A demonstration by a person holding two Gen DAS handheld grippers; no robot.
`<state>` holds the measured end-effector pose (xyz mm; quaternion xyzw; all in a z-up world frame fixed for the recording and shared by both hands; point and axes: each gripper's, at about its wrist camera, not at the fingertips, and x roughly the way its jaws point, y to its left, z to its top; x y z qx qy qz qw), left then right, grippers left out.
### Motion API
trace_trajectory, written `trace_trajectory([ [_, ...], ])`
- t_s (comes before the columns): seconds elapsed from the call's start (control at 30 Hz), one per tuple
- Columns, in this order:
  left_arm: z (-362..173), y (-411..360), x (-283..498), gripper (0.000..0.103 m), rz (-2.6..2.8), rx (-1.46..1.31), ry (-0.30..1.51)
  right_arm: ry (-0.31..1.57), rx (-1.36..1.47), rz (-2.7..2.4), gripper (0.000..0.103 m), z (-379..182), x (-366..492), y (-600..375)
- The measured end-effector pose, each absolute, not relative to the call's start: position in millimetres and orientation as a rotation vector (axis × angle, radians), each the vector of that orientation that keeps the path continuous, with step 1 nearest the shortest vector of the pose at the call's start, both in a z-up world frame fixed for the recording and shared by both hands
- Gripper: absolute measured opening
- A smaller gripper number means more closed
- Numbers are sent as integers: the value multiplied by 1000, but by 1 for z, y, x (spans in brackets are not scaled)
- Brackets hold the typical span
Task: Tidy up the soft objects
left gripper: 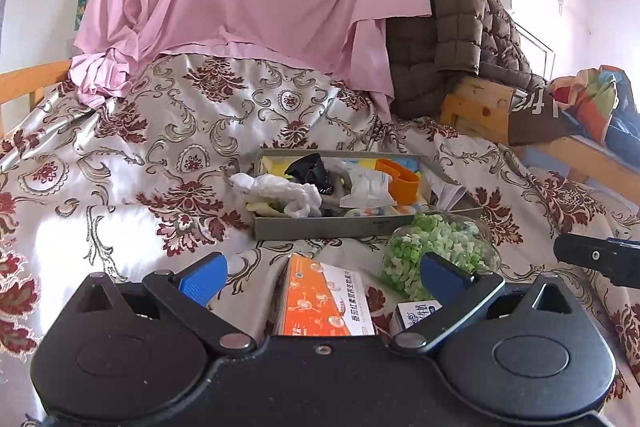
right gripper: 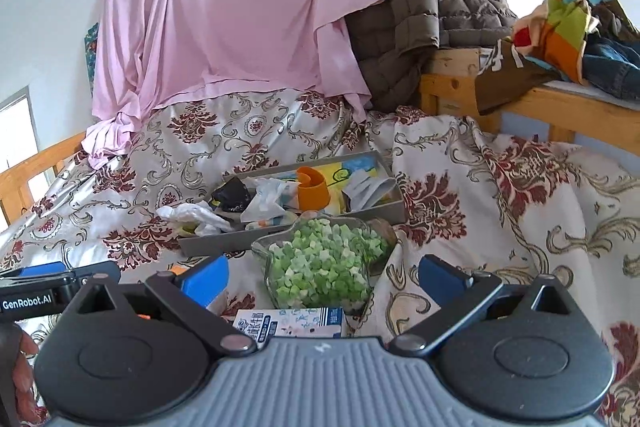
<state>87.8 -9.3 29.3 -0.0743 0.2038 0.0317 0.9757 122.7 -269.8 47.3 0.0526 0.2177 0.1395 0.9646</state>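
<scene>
Two views logged, left wrist first. Left gripper point(left gripper: 322, 277) hovers low over the floral bedspread point(left gripper: 132, 163), jaws spread wide, nothing between them but an orange-and-white carton point(left gripper: 326, 303) lying on the cloth below; its print is Chinese, not legible. Grey tray point(left gripper: 320, 227) sits ahead, mid-bed, heaped with soft items: a crumpled white cloth point(left gripper: 280, 193) draped over its near-left rim, a black fabric piece point(left gripper: 312, 171), a tissue pack point(left gripper: 368, 189), an orange cup point(left gripper: 400, 181). Just beside the tray's near-right corner lies a clear jar of green bits point(left gripper: 436, 247). Right wrist view: right gripper point(right gripper: 322, 277) likewise wide open and empty, the jar point(right gripper: 320, 267) directly ahead, touching the tray point(right gripper: 224, 241). White cloth point(right gripper: 196, 217) hangs over the tray's left end. A small blue-white carton point(right gripper: 288, 321) lies near the jaws, text too small to read. Left gripper point(right gripper: 60, 281) enters at the left edge, body marked "GenRobot.AI".
</scene>
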Motion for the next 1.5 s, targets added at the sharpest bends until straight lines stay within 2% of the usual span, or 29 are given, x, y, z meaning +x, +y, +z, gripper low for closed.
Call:
trace_trajectory([
  [1.5,-1,-19,62,102,101,-170,474,507,123,305,103,6,107,-267],
])
